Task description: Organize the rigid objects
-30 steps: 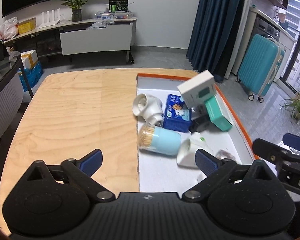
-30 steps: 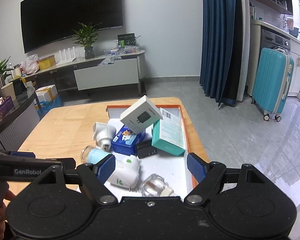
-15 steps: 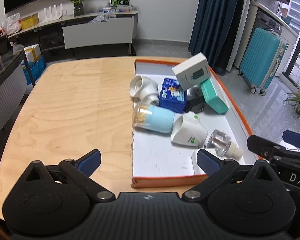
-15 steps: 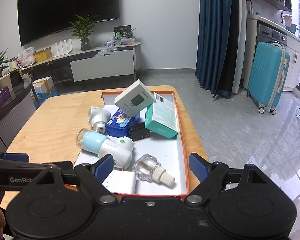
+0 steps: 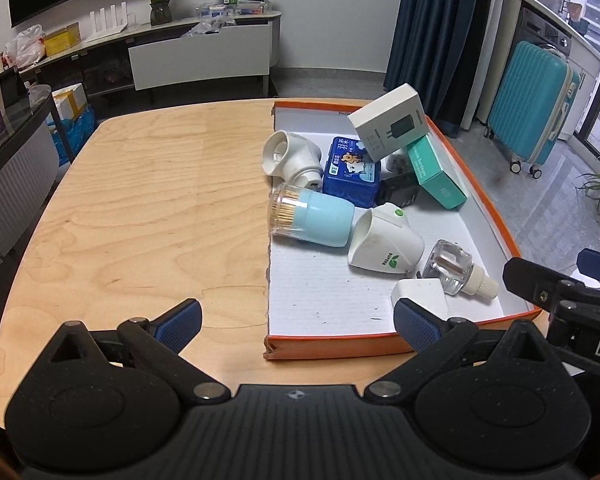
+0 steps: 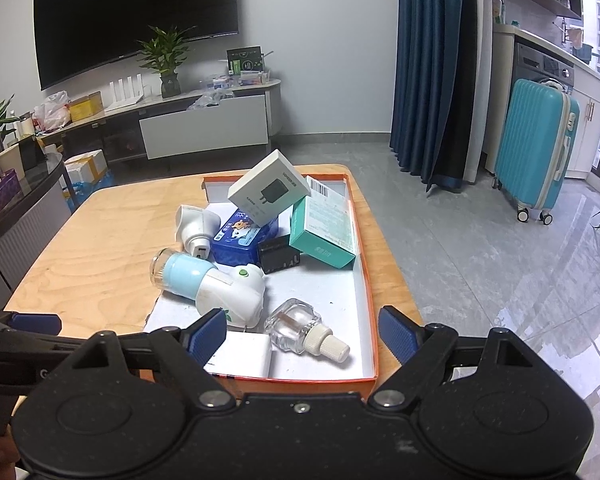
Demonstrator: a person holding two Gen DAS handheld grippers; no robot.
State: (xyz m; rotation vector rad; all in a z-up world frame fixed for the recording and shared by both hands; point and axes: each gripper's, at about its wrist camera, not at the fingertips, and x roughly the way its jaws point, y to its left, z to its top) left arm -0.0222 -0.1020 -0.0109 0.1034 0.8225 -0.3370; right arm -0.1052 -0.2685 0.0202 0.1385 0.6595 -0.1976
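Note:
An orange-rimmed white tray [image 5: 484, 208] [image 6: 370, 292] lies on the right half of the wooden table [image 5: 148, 200]. In it lie a light-blue toothpick holder [image 5: 312, 220] [image 6: 182, 272], a white plug-in device [image 5: 386, 244], a clear glass bottle [image 5: 454, 268] [image 6: 300, 326], a blue tin [image 5: 352, 172], a teal box [image 5: 436, 172] [image 6: 326, 224], a white charger box [image 5: 392, 126] [image 6: 270, 194], a white funnel-shaped part [image 5: 288, 156] and a small white block [image 5: 420, 294]. My left gripper [image 5: 298, 320] is open and empty at the tray's near edge. My right gripper [image 6: 302, 330] is open and empty above the tray's near end.
A teal suitcase [image 6: 536, 148] and dark blue curtains [image 6: 432, 64] stand on the right. A TV console [image 6: 204, 120] with a plant stands at the back wall. A dark side table [image 5: 8, 152] is at the left.
Both grippers have pulled back toward me and risen, so the tray's near edge and the glass bottle now show. The objects in the tray have not moved.

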